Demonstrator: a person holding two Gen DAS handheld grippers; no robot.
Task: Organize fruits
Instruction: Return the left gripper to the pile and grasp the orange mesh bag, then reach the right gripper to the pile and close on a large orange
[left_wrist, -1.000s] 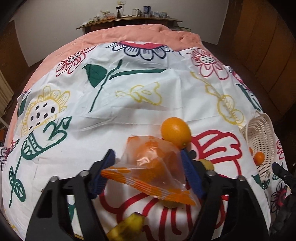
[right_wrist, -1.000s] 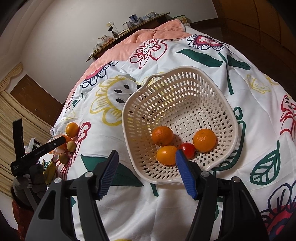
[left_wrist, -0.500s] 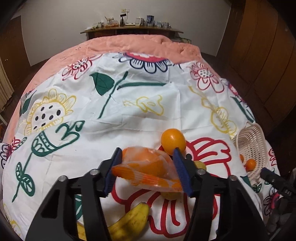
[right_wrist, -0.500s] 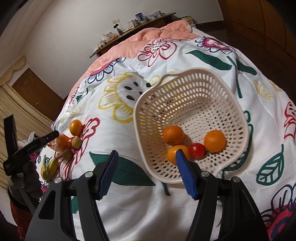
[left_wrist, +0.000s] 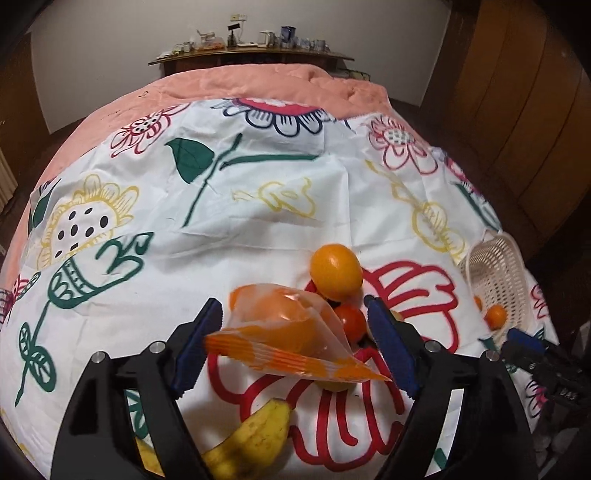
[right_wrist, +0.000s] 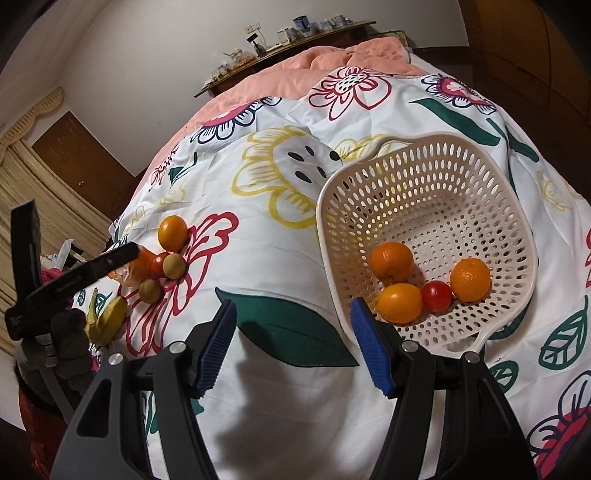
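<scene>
A clear plastic bag (left_wrist: 291, 332) holding an orange fruit lies on the flowered bedspread between the jaws of my left gripper (left_wrist: 295, 347). Those jaws are opening and the pads stand just off the bag's ends. Behind the bag sit a loose orange (left_wrist: 335, 271) and a red tomato (left_wrist: 351, 321); a banana (left_wrist: 255, 439) lies in front. The white perforated basket (right_wrist: 424, 147) holds three oranges (right_wrist: 391, 262) and a tomato (right_wrist: 437, 295). My right gripper (right_wrist: 291, 347) is open and empty, over the bedspread by the basket's near left rim.
Two kiwis (right_wrist: 174, 264) lie beside the loose fruit in the right wrist view. A pink blanket (left_wrist: 258, 81) covers the bed's far end, with a cluttered wooden shelf (left_wrist: 251, 55) behind it. Wooden wardrobe doors (left_wrist: 517, 110) stand on the right.
The left jaws squeezed in on the bag, then spread wide again; the bag stays on the bed. The right gripper shifted left, so the basket now sits further right in its view.
</scene>
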